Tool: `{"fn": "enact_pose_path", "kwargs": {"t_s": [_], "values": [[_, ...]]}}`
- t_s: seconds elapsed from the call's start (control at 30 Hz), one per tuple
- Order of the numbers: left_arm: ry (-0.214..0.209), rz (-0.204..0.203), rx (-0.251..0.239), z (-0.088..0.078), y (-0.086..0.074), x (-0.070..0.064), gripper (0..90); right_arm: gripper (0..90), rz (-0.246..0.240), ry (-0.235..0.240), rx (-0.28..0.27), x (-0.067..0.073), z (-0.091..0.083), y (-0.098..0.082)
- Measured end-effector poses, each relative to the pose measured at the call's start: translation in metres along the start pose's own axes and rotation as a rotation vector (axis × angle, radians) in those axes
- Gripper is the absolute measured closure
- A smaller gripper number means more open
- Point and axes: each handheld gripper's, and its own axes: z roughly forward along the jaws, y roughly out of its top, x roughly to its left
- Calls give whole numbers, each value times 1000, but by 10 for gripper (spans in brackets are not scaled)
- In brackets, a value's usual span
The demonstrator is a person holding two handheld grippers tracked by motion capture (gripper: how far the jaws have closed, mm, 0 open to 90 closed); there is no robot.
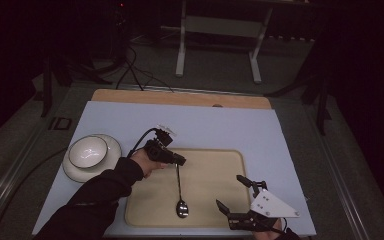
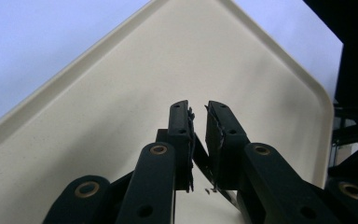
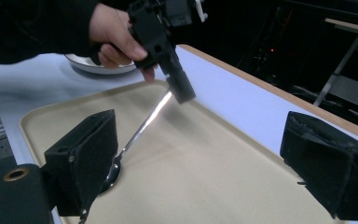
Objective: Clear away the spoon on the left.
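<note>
The left gripper is clamped on the handle end of a metal spoon; its jaws stand nearly together. The spoon's bowl rests on the beige tray, and the handle rises at a slant. The right gripper hovers over the tray's near right corner with jaws wide apart, holding nothing. A white bowl sits on a white plate, left of the tray, on the pale blue table. The tray is smooth, with rounded corners.

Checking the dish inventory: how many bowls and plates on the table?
2: one white bowl sitting on one white plate, at the table's left side beside the beige tray. Nothing visible suggests more.
</note>
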Motion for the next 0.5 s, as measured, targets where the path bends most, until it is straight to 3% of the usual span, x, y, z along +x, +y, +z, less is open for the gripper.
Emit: {"fn": "enact_pose_path", "kwargs": {"t_s": [0.17,0.27,0.5], "values": [[25,-60,-17,14,-2,8,808,112,-1,3,2,0,0,0],[32,-68,-19,20,-2,9,808,112,-2,5,4,0,1,0],[106,-109,-28,36,-4,13,804,112,-1,8,5,0,0,0]]}}
